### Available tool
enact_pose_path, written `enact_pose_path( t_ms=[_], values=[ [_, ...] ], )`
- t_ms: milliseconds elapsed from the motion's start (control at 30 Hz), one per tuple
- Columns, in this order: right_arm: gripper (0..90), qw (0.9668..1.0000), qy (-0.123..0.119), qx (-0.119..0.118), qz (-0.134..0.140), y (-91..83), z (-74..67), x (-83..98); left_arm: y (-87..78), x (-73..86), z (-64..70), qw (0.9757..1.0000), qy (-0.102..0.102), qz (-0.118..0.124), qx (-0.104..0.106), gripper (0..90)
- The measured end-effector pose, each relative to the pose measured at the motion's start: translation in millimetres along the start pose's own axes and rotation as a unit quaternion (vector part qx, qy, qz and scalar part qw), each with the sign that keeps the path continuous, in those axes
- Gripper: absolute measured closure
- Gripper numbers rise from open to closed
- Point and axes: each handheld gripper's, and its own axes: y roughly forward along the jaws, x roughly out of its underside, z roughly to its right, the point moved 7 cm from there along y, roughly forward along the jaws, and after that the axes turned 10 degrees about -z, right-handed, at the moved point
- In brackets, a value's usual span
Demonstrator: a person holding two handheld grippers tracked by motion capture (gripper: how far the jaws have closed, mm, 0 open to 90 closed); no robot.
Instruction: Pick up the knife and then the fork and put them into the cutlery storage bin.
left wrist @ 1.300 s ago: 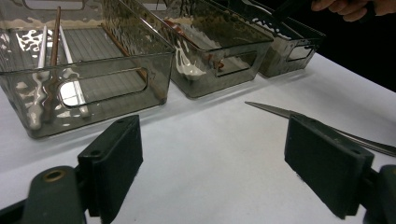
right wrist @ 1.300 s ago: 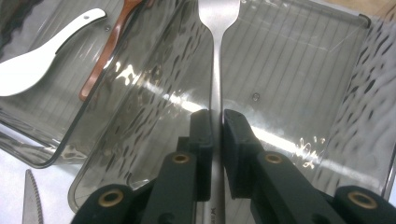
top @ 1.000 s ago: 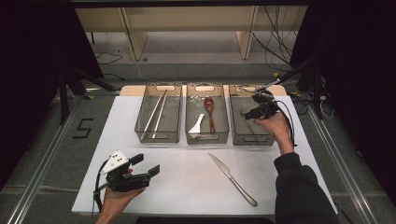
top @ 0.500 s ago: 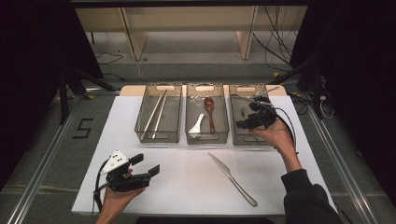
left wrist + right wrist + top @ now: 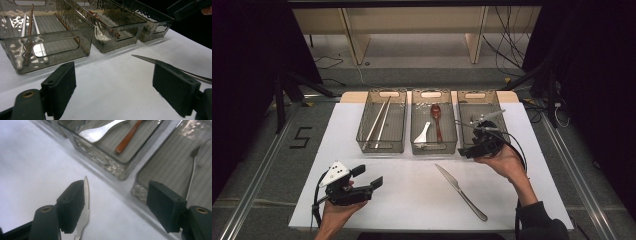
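The knife [image 5: 460,191] is being left flat on the white table [image 5: 412,210], its tip nearest the right gripper [image 5: 470,151] and its handle running away towards the person's edge; in the right gripper view the serrated blade [image 5: 85,205] is being seen just behind that gripper's left-hand jaw, below it on the table and not between the pads. The right gripper's jaws are being held wide and have just been opening; nothing is being gripped between them. Just beyond this gripper the right bin [image 5: 502,107] is being overlooked, its near wall [image 5: 140,192] lying under the gap between the jaws; a fork [image 5: 488,117] is lying inside it, past the right-hand jaw [image 5: 192,170]. Farther out, on the gripper's other side, the middle bin [image 5: 434,148] is being shown with a white spoon [image 5: 97,132] and a brown spoon [image 5: 127,137] in it.

The left gripper [image 5: 368,176] is being held low over the table, well apart from the right one, with its jaws spread wide and nothing between them [image 5: 122,90]; the knife [image 5: 147,59] is lying ahead of its right-hand jaw, and the left bin [image 5: 50,53], holding chopsticks [image 5: 27,32], is standing beyond its left-hand jaw.
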Motion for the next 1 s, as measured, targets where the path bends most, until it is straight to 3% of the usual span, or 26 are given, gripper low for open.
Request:
enact_pose_path(
  t_ms=[533, 1000],
  values=[
    [29.7, 0.9991, -0.03, -0.018, -0.024, 13.9, -34.7, 29.6, -0.4, -0.1, 0.3, 1.0, 0.002, 0.0, -0.001, 18.1],
    [31.8, 0.9947, -0.045, -0.019, -0.091, 29.1, -46.5, 56.1, -0.7, -0.4, 0.7, 1.0, 0.003, 0.001, 0.0, 18.0]
  ],
)
